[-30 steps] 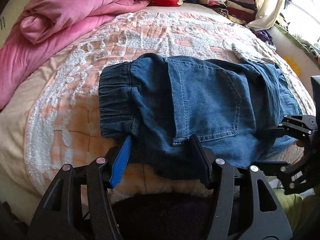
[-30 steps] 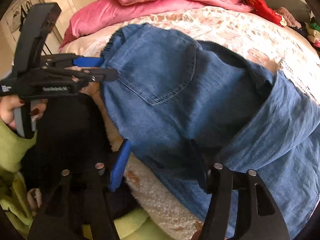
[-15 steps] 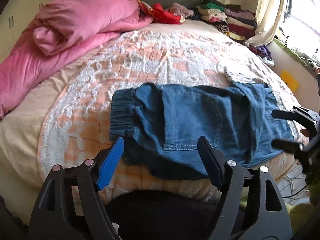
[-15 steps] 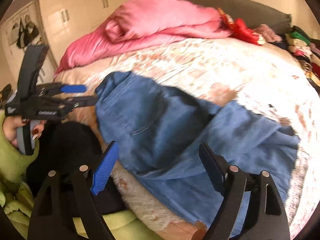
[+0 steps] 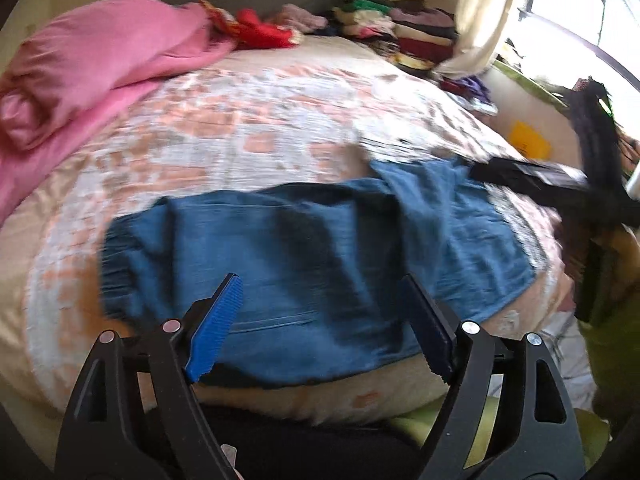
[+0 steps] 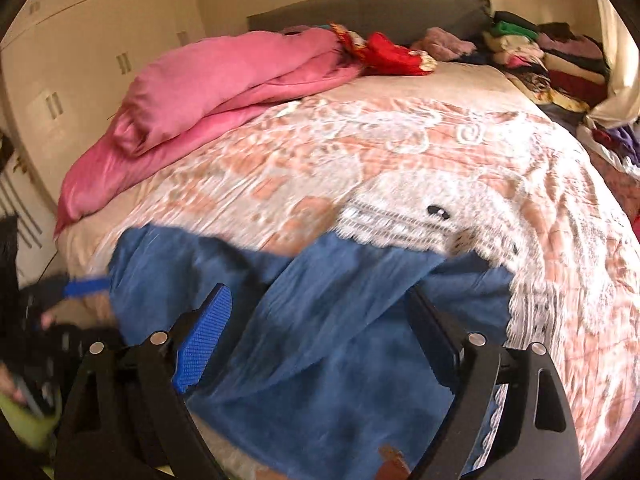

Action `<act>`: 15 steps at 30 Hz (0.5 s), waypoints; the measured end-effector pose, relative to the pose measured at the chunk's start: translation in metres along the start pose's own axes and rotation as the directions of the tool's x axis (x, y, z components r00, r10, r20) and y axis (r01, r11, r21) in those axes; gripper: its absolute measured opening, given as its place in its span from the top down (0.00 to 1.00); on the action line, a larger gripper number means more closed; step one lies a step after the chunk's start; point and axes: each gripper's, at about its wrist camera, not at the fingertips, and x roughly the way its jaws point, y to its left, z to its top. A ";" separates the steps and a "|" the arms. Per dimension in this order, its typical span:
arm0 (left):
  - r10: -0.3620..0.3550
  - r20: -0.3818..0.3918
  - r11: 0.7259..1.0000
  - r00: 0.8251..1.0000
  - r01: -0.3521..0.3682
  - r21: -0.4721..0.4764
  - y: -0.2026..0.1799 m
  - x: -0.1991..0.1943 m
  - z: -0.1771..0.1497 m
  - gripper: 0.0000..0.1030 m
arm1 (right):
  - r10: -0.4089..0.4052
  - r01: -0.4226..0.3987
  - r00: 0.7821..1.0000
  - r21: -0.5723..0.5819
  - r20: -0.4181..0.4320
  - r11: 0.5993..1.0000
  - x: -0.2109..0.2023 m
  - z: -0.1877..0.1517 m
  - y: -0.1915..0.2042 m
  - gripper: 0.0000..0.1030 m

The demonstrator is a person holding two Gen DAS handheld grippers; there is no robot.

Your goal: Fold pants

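Folded blue denim pants (image 5: 312, 256) lie flat near the front edge of the bed, also seen in the right wrist view as the pants (image 6: 328, 344). My left gripper (image 5: 320, 320) hovers above their near edge, jaws still opening, nothing between the pads. My right gripper (image 6: 320, 336) hangs above the pants' right part, jaws likewise opening and holding nothing. The right gripper (image 5: 560, 188) shows blurred at the right edge of the left wrist view. At the left edge of the right wrist view the left gripper (image 6: 72, 286) appears.
A peach and white patterned bedspread (image 6: 400, 168) covers the bed. A pink duvet (image 5: 92, 64) is heaped at the back left. Stacks of folded clothes (image 6: 552, 60) and a red garment (image 5: 260, 34) sit by the headboard. A window (image 5: 580, 8) is at the right.
Both grippers let go of the pants' near edge, opened wide and drew back and up. The pants stay flat on the bed.
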 end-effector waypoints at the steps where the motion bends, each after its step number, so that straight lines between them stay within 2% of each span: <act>1: -0.026 -0.016 1.000 1.000 0.026 0.010 -0.008 0.008 0.002 0.29 | -0.001 0.001 1.000 0.004 -0.009 1.000 0.005 0.005 -0.002 0.15; 6: -0.095 -0.088 0.995 0.992 0.097 0.026 -0.029 0.044 0.006 0.29 | -0.020 0.021 0.998 0.016 -0.062 1.000 0.042 0.030 -0.009 0.15; 10: -0.148 -0.141 0.989 0.979 0.149 -0.008 -0.035 0.071 0.012 0.29 | -0.045 0.045 0.993 0.003 -0.112 0.999 0.077 0.048 -0.010 0.15; 13: -0.168 -0.144 0.986 0.975 0.166 -0.028 -0.037 0.085 0.018 0.30 | -0.072 0.071 0.988 -0.011 -0.139 0.997 0.100 0.059 -0.009 0.15; 14: -0.179 -0.146 0.984 0.973 0.176 -0.034 -0.037 0.090 0.019 0.33 | -0.082 0.081 0.986 -0.012 -0.148 0.997 0.107 0.062 -0.010 0.15; 15: -0.197 -0.152 0.980 0.969 0.192 -0.044 -0.038 0.095 0.020 0.47 | -0.090 0.089 0.983 -0.012 -0.161 0.996 0.116 0.065 -0.010 0.15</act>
